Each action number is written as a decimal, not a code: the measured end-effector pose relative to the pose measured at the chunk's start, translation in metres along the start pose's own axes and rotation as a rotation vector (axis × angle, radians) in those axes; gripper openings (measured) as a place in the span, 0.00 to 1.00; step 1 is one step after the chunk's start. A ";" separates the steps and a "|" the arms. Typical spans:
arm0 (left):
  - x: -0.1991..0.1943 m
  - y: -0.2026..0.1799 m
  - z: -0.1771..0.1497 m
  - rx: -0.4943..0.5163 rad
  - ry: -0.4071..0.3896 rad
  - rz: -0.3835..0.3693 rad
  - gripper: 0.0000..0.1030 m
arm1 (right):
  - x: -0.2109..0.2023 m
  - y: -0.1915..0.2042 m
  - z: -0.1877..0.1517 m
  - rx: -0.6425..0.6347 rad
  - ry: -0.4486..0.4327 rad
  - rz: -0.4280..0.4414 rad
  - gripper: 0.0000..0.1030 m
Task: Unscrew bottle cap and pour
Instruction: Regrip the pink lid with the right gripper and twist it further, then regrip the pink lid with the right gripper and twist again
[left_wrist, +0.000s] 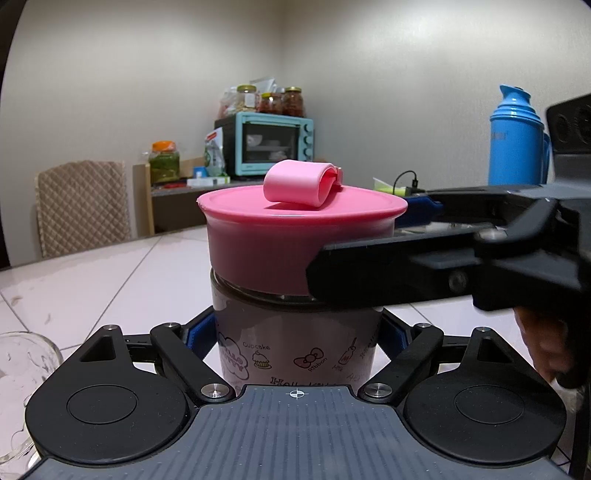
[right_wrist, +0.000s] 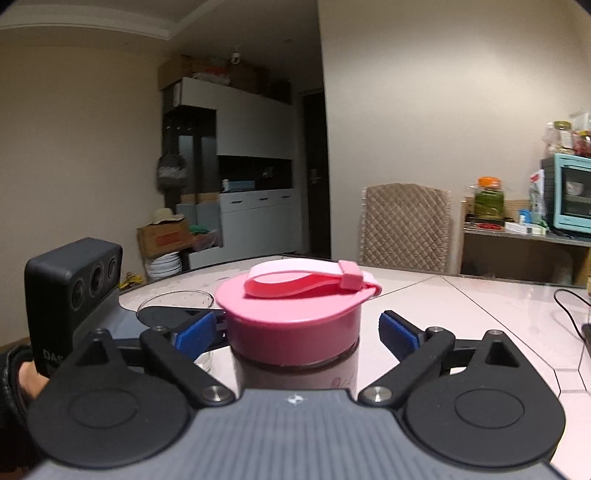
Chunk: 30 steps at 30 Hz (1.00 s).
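Observation:
A clear bottle (left_wrist: 295, 343) with cartoon prints and brownish liquid stands on the white tiled table. It wears a wide pink cap (left_wrist: 295, 229) with a pink loop strap (left_wrist: 303, 182). My left gripper (left_wrist: 295, 332) is shut on the bottle body below the cap. My right gripper (right_wrist: 295, 328) comes in from the right at cap height. Its blue pads (right_wrist: 397, 332) stand apart on either side of the pink cap (right_wrist: 295, 325), with a gap at the right pad. The right gripper is open.
A clear glass (left_wrist: 26, 362) stands left of the bottle, and shows behind it in the right wrist view (right_wrist: 175, 301). A blue thermos (left_wrist: 515, 140) stands at the far right. A chair (left_wrist: 83, 206), a teal oven (left_wrist: 271, 142) and jars sit beyond the table. A black cable (right_wrist: 569, 306) lies on the right.

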<state>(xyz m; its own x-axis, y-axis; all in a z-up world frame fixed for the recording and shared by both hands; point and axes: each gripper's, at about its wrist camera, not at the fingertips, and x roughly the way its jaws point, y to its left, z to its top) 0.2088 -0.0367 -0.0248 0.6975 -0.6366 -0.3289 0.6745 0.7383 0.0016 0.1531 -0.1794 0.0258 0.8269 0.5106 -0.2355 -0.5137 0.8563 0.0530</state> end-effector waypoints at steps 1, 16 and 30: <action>0.000 0.000 0.000 0.000 0.000 0.000 0.87 | 0.002 0.002 0.000 -0.004 -0.003 -0.008 0.95; 0.000 0.000 -0.001 0.000 0.000 0.000 0.87 | 0.019 0.023 -0.004 -0.017 -0.028 -0.148 0.95; 0.000 -0.001 0.000 0.000 0.000 0.000 0.87 | 0.023 0.027 -0.007 -0.014 -0.023 -0.156 0.83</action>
<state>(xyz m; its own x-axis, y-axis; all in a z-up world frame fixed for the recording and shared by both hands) 0.2086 -0.0374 -0.0254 0.6975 -0.6366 -0.3289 0.6745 0.7383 0.0015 0.1565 -0.1457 0.0151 0.9018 0.3736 -0.2173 -0.3819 0.9242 0.0041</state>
